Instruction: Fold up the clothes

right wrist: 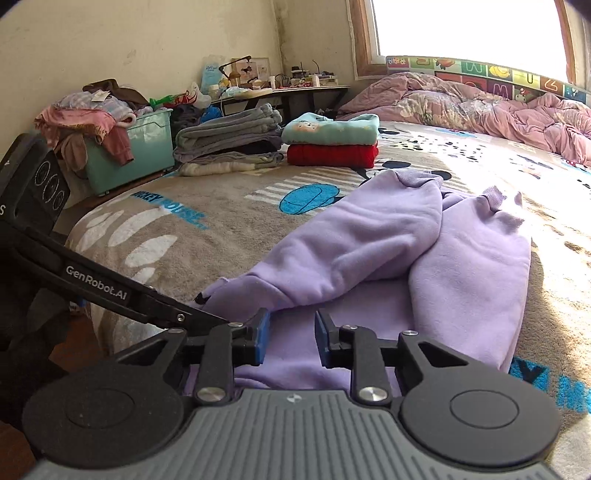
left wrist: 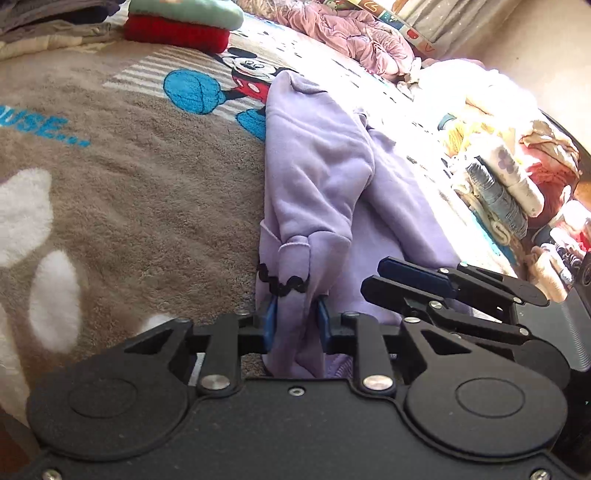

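The left gripper (left wrist: 297, 321) is clamped on a bunched edge of the purple sweatshirt (left wrist: 321, 177), right by a wavy black trim (left wrist: 282, 282). Its blue pads squeeze the cloth from both sides.

The right gripper (right wrist: 290, 338) sits just beside it, low over the same sweatshirt. Its two blue pads stand apart, with purple cloth lying under the gap. I cannot tell if the pads touch the cloth.

The purple sweatshirt lies on the bed, on a fuzzy grey-brown blanket (right wrist: 229, 206) with a cartoon mouse and blue letters on it. Both sleeves are folded in, and one crosses over the other.

Farther back on the blanket are folded clothes. A light green top (right wrist: 332, 129) lies on a red sweater (right wrist: 332, 155). Beside that pile is a stack of grey folded things (right wrist: 229, 140).

Off the bed, near the wall, stands a green plastic bin (right wrist: 136, 147). It is full, and pink and striped clothes (right wrist: 88, 114) are heaped on top and hang over its rim.

A pink quilt (right wrist: 480, 107) is crumpled at the far end of the bed, under the window (right wrist: 469, 33). A dark worktop (right wrist: 280, 92) by the wall holds small bottles and boxes, too small to tell apart.
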Available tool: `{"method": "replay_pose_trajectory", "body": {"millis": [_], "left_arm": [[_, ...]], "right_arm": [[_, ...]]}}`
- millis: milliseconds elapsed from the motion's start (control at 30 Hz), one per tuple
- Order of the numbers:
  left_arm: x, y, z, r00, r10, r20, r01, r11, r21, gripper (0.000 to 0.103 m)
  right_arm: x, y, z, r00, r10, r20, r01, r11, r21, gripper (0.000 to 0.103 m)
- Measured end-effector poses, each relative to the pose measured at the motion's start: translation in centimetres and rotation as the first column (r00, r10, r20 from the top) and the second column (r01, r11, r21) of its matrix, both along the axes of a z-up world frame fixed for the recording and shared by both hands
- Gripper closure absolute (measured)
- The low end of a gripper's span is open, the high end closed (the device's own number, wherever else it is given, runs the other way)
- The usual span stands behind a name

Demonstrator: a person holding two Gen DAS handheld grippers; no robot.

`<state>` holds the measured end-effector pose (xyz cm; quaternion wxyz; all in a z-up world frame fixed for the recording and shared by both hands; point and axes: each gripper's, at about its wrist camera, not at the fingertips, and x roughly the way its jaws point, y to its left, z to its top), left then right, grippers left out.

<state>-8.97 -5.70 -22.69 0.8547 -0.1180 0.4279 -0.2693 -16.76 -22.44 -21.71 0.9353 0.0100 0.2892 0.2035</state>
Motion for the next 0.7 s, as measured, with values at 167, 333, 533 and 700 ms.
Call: {"method": "replay_pose_trajectory", "body": {"millis": [167, 333, 533, 700], "left_arm": [[-0.2, 0.6, 1.3, 1.0, 0.029, 0.005, -0.029, 0.996, -0.085, 0.094], [-0.2, 0.0, 1.3, 1.0, 0.022, -0.002, -0.022, 0.998, -0.054, 0.094], [-0.2, 0.4, 1.4, 1.0, 0.03, 0.002, -0.03, 0.997, -0.075, 0.094], [-0.4, 0.3, 1.4, 1.0, 0.027, 0.002, -0.027, 0.997, -0.068, 0.094]], "right_arm": [[0.1, 1.4, -1.3, 0.999, 0.039, 0.003, -0.039, 0.998, 0.044, 0.081], [0.7, 3.1, -2.9, 0.996, 0.083, -0.012, -0.084, 0.996, -0.039, 0.081], [-0.6, 2.6, -0.2, 0.998, 0.038, 0.04, -0.036, 0.997, -0.067, 0.083], [0.1, 2.6, -1.0, 0.998, 0.037, 0.055, -0.037, 0.999, -0.004, 0.083]]}}
